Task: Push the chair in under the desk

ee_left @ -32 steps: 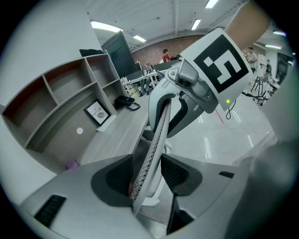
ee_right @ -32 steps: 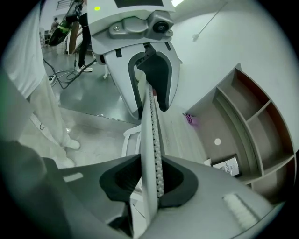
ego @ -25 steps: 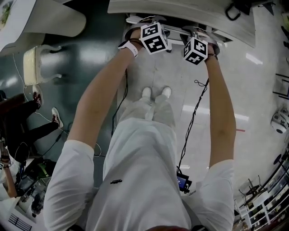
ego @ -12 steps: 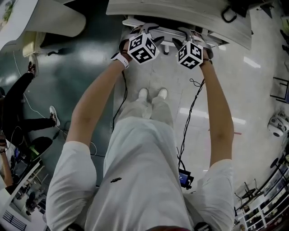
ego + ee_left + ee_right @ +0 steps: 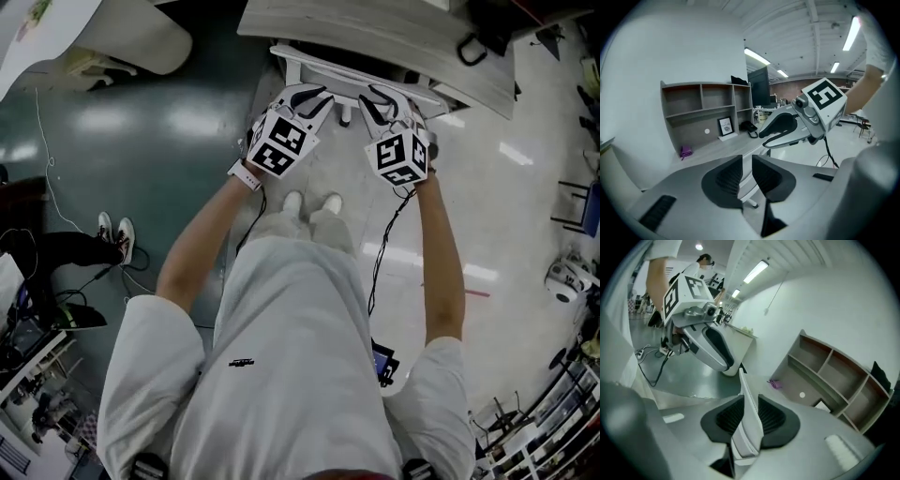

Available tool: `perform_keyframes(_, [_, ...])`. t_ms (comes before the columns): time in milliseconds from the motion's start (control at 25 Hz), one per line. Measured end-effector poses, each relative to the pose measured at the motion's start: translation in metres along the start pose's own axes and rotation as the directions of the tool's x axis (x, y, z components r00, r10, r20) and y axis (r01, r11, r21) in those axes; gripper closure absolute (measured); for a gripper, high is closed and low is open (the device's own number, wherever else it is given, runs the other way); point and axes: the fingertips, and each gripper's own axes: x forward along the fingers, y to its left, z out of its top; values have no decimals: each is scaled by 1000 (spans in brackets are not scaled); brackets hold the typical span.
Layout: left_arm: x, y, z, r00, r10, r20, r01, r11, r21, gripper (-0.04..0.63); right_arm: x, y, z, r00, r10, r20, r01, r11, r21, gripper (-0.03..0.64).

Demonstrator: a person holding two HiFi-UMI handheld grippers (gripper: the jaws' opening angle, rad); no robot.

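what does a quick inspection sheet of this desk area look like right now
surface: desk, shelf unit on it
job's things: chair, back at the desk edge
clutter: purple cloth, frame, phone on the desk
grippers: left gripper jaws just closing, narrow gap, nothing between; right gripper jaws just closing, white chair edge shows between the pads, contact unclear
cables: black cable from right gripper down to floor
surroundings: another person's shoes at left

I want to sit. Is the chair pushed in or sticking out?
Pushed in: of the chair, only its white back shows, right against the desk edge.
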Motion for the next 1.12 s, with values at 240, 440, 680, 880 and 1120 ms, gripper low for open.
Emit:
perform_keyframes(240, [-49, -8, 19, 994, 70, 87, -57, 988, -145, 575, -46, -4, 31, 992, -112, 65, 99, 978, 181, 601])
perform_keyframes(440, [-92, -13, 30, 982, 127, 140, -93, 969, -227, 588, -87, -7, 54, 973, -209, 94, 174, 941, 291, 603])
perform_keyframes(680, [-135, -25, 43, 964, 171, 202, -108, 952, -287, 589, -125, 1, 63, 958, -271, 98, 207, 882, 423, 603])
perform_keyframes(880, [-157, -33, 49, 958, 173, 227, -107, 955, -276, 589, -151, 12, 67, 943, -313, 111, 223, 843, 489, 606])
perform_keyframes(1120, [-173, -44, 51, 950, 182, 253, -120, 963, -243, 589, -182, 20, 76, 896, -412, 165, 267, 798, 540, 606])
